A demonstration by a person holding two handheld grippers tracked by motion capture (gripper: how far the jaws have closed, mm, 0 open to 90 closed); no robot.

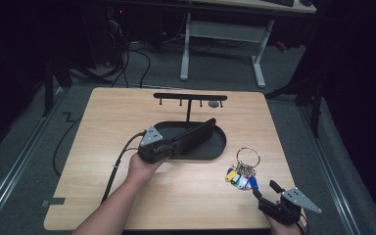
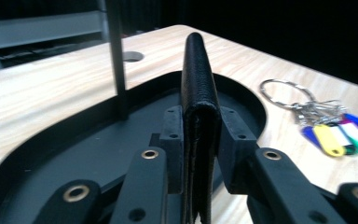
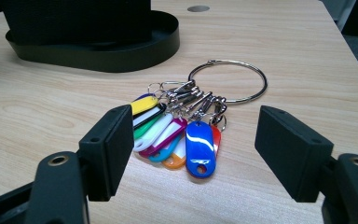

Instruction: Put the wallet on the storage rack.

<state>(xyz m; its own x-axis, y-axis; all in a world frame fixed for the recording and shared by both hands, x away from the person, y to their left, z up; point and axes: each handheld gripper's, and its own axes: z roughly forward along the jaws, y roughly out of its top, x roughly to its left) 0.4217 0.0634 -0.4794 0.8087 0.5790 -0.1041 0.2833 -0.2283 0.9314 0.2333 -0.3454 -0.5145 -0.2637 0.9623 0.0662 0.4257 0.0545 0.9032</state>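
Your left gripper [image 2: 200,154] clamps the black wallet [image 2: 198,88] over the tray [image 1: 220,147]; your right gripper [image 3: 200,158] gapes wide before the key ring [image 3: 191,116].

The light wooden bench [image 1: 103,161] carries a black oval tray [image 1: 220,147] near its middle, with a thin upright stand rising from it. A key ring with coloured tags [image 1: 241,175] lies just right of the tray.

A light wooden table [image 1: 127,112] carries a black oval tray [image 1: 215,147] near its middle, with a T-shaped black rack [image 1: 190,98] rising from the tray's far side. Near the table's right edge lies a metal ring [image 3: 228,79] holding coloured plastic tags [image 3: 182,137]. Beyond the far edge, cables [image 1: 127,63] trail across the grey floor.
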